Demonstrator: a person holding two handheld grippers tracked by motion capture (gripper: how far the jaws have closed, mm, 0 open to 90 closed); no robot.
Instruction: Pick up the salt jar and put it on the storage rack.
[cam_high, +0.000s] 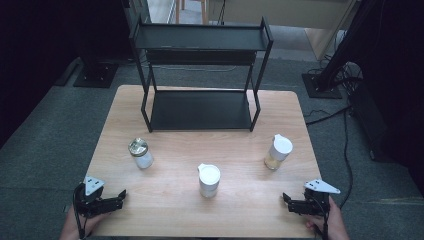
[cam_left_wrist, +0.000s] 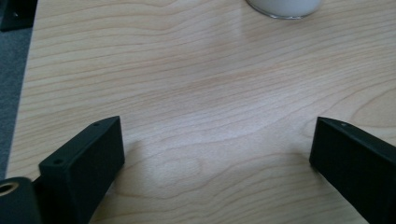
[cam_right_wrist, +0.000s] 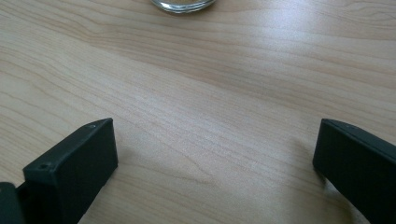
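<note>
Three jars stand on the wooden table. A glass jar with a metal lid is at the left, a white jar in the middle, and a white-capped jar with tan contents at the right. My left gripper rests at the front left corner, open and holding nothing. In the left gripper view, the left gripper has its jaws wide apart over bare wood, with a white-filled jar base ahead. My right gripper lies at the front right, also open. In the right gripper view, the right gripper faces a glass jar base.
A black two-tier shelf rack stands at the back of the table, with its upper shelf above. Grey carpet surrounds the table, and cables and a stand base lie at the right. The table's left edge runs close to my left gripper.
</note>
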